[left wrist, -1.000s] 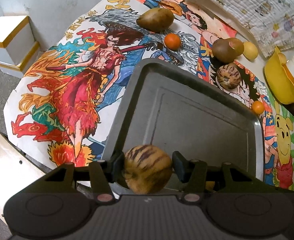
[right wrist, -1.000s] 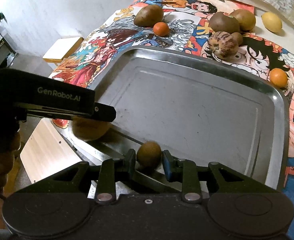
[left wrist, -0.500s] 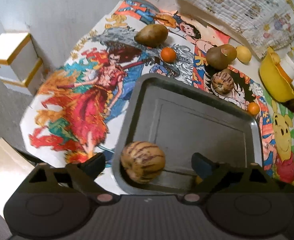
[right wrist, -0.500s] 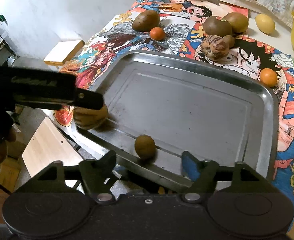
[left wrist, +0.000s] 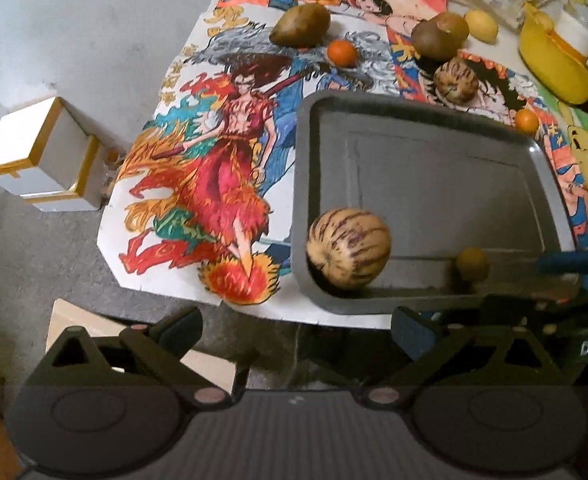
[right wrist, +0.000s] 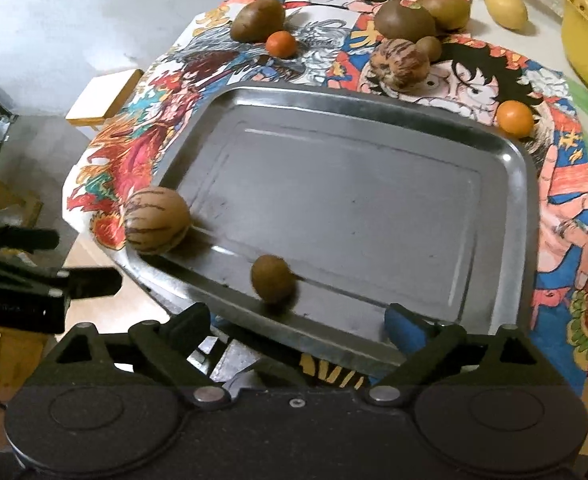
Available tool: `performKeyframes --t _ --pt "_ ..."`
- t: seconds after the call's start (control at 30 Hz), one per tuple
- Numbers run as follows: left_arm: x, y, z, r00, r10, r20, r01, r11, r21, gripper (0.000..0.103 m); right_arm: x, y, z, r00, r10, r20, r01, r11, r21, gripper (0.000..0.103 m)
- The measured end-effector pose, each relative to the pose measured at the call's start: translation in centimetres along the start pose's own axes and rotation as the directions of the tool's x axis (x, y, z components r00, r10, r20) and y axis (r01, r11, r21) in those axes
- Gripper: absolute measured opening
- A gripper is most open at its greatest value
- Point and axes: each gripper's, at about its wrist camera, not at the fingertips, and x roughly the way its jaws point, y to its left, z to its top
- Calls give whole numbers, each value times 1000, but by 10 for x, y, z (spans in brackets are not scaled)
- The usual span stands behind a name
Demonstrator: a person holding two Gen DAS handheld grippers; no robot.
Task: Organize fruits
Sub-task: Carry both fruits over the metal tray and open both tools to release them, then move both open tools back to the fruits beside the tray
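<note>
- I had both tools spread wide and holding nothing: the left tool (left wrist: 296, 330) hung off the near edge of the bench (left wrist: 94, 40), the right tool (right wrist: 298, 322) just short of the metal tray (right wrist: 526, 184).
- A striped melon (left wrist: 349, 249) sat in the tray's near left corner, against the rim, where the raised wall would likely check any roll.
- A small brown fruit (right wrist: 273, 279) lay along the tray's near edge, apart from the melon, leaving most of the tray floor bare for more.
- Beyond the tray's far rim, on the cartoon-printed cloth (left wrist: 214, 176), fruit was not yet gathered: a brown pear-shaped fruit (right wrist: 257, 19), a small orange (right wrist: 281, 44), a second striped melon (right wrist: 399, 63) touching a little brown fruit (right wrist: 429, 48), two large brown fruits (right wrist: 405, 21) side by side, a lemon (right wrist: 507, 9) and another orange (right wrist: 514, 118).
- By my reading, two pieces were sorted and most of the work lay ahead.
- A yellow bowl (left wrist: 554, 64) stood at the far right.
</note>
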Motion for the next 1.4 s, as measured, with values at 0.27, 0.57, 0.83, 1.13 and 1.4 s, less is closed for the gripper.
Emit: performKeyframes --t 0.27,0.57,0.83,1.13,1.4 --pt "4 13 10 995 67 -69 -70 997 -31 102 -1 -6 15 999 -34 12 33 999 35 98" --pt "-4 28 39 995 85 -55 -87 995 -43 102 -2 -8 50 998 -38 58 34 997 67 99" --pt "-5 46 78 996 85 -19 -86 995 -58 102 1 -12 99 990 -48 132 37 996 86 100" --pt "-8 43 137 996 47 70 -47 999 -7 102 3 -17 133 959 -115 258 96 992 85 100" --pt "17 16 179 997 -11 70 7 998 57 102 7 -38 143 941 -199 274 166 976 137 101"
